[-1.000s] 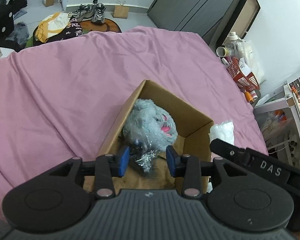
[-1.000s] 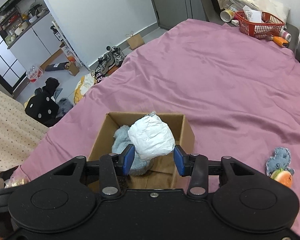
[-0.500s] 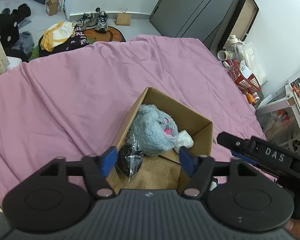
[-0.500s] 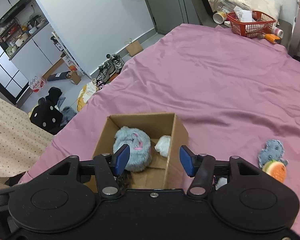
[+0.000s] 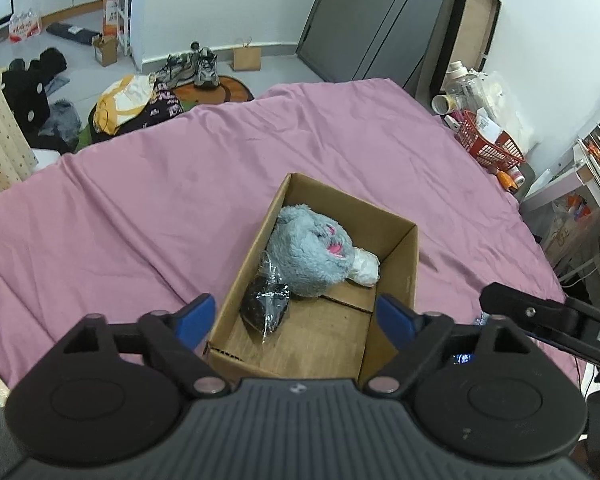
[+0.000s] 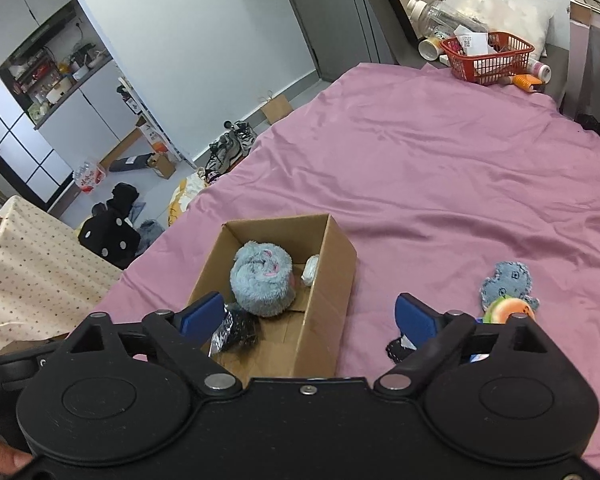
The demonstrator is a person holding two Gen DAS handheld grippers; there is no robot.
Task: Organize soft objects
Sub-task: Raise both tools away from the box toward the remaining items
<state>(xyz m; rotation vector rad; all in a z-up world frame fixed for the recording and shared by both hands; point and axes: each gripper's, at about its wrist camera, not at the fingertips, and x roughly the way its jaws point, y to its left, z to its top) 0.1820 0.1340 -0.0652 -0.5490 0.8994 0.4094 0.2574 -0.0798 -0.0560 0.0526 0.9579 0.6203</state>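
Both jaws are now standing apart, the crinkly white bundle (image 5: pixel 365 268) released, lying beside the fuzzy grey plush (image 5: pixel 308 250) in the cardboard box (image 5: pixel 396 264).

One box (image 5: pixel 396 264), three soft items inside

White letters "DA", cut off by frame edge, on right hand-held gripper (image 5: pixel 556 320)

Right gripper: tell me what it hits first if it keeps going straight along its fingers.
Probably the cardboard box: its near right wall lies between the open right gripper fingers. Depth is unclear, so it might pass over onto the pink bedsheet.
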